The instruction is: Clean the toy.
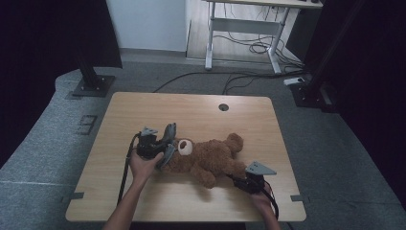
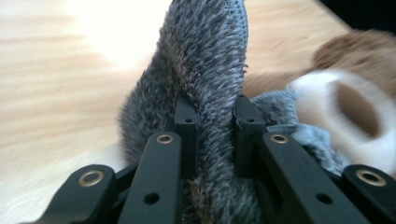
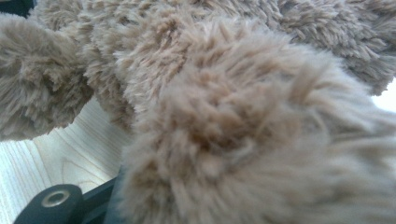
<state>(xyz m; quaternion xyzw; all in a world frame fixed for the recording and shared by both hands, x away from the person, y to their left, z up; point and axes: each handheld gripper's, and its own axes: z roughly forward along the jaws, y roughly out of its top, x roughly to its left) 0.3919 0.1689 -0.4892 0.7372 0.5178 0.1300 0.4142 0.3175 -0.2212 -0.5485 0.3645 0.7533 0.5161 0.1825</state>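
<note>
At the near edge of the wooden counter [image 1: 143, 206], the right gripper [image 1: 238, 180] sits at about five o'clock from the counter's middle, its jaws buried in the brown fur of the teddy bear's [image 1: 210, 155] leg; in the right gripper view that fur swells over the jaws and hides them, so the gripper appears to be pinching the leg, though the pads themselves cannot be seen. The left gripper [image 1: 165, 146] lies at about eight o'clock from the middle, held in the person's left hand [image 1: 142, 165], and its jaws are pressed together on a piece of grey plush fabric [image 2: 208, 70], which stands up between the two black pads in the left gripper view and rises past them. Just beyond, at two o'clock from those jaws, the bear's white muzzle [image 2: 343, 116] shows blurred. The bear lies stretched across the middle of the counter, head toward the left gripper, legs toward the right. Farther back, at twelve o'clock, a round cable hole [image 1: 223, 107] sits near the counter's far edge, and behind it cables [image 1: 249, 48] trail over the grey floor under a white desk frame [image 1: 244, 24].
</note>
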